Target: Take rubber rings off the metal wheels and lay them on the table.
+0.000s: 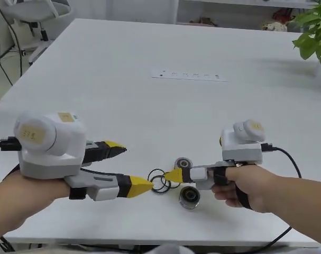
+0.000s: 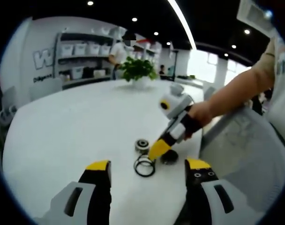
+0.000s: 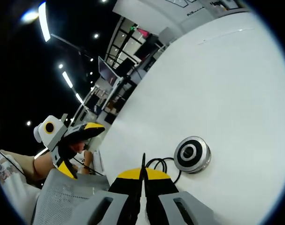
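Pinching right tool (image 1: 171, 175): jaws are pressing together on the edge of the rings (image 1: 159, 181), tips sitting low over the surface (image 1: 149, 95).
Left tool (image 1: 136, 166): jaws are standing apart, gripping nothing, tips pointing at the rings from just beside.
Rings: lying in a loose black tangle on the surface.
Far wheel (image 1: 182, 163): lying just behind the right tool.
Near wheel (image 1: 190, 196): lying just in front of it.

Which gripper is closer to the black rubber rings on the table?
Right. The right gripper has its jaws closed right at the rubber rings; the left gripper is open, its tips just short of them.
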A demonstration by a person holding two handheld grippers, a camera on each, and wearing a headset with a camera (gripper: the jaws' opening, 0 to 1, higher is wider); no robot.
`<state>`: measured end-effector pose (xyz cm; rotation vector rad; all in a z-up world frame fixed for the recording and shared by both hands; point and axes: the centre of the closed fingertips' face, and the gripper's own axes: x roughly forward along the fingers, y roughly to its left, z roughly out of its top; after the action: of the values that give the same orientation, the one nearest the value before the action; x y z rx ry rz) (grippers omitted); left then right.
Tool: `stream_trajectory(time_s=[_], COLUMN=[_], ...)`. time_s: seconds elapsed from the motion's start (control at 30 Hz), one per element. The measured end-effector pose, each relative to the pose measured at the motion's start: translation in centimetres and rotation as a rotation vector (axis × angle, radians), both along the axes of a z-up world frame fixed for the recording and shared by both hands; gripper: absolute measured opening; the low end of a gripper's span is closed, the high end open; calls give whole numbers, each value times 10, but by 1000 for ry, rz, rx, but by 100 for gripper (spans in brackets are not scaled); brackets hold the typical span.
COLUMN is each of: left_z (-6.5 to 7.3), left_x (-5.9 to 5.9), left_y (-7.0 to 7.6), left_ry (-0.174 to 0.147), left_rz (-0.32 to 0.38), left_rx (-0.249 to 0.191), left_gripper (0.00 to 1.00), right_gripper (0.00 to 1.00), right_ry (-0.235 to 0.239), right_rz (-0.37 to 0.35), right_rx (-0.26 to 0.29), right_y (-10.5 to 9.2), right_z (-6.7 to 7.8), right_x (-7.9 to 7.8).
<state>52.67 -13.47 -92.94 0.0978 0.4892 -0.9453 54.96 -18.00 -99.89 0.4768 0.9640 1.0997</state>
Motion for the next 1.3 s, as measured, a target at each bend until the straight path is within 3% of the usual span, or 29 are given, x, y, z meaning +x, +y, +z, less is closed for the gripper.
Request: stream_trajectory(time_s=[0.3, 0.6, 0.8, 0.97, 1.1, 1.3], left_z=[-1, 7, 11, 16, 21, 28], left_x=[-2, -1, -1, -2, -3, -7], left_y=[1, 5, 7, 8, 7, 6], left_ry=[2, -5, -6, -6, -4, -10], left_rz=[6, 17, 25, 31, 38, 36], left_rx=[2, 4, 4, 0, -11, -15], left_gripper=[64, 64, 64, 64, 64, 64], right_gripper=[0, 12, 15, 20, 21, 26], right_ry=[-39, -84, -101, -196, -214, -292], right_rz=[2, -4, -9, 29, 29, 36], right_rx=[-48, -58, -23, -67, -46, -27], right_y=[-4, -9, -10, -19, -24, -39], right_z=[-7, 2, 19, 29, 43, 67], right_x=[2, 4, 4, 4, 1, -2])
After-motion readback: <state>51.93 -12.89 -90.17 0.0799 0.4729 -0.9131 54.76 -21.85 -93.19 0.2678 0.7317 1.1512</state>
